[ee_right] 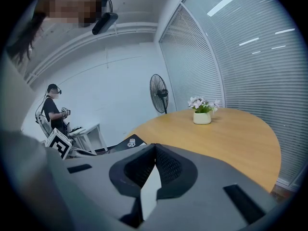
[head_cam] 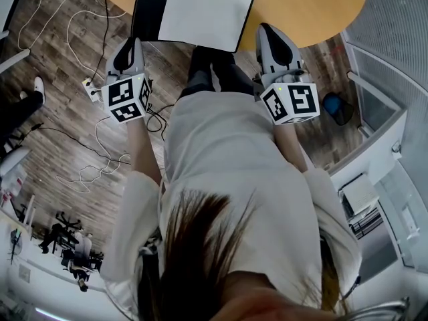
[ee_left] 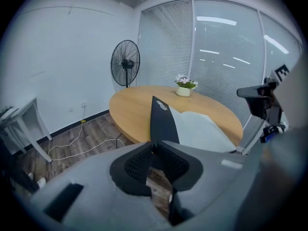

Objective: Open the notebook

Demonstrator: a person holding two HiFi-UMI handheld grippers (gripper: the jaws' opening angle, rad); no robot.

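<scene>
The notebook lies open at the near edge of the round wooden table, with a white page facing up. Its black cover stands tilted up on the left, past the table's rim. My left gripper is at the cover's near left corner. In the left gripper view the cover rises straight out of the nearly closed fingertips. My right gripper rests by the notebook's right edge with its tips together. White shows through the slit; whether it touches the page I cannot tell.
A small pot of flowers stands further back on the table. A standing fan is by the glass wall. Cables and a power strip lie on the wooden floor at left. Another person stands by a white desk.
</scene>
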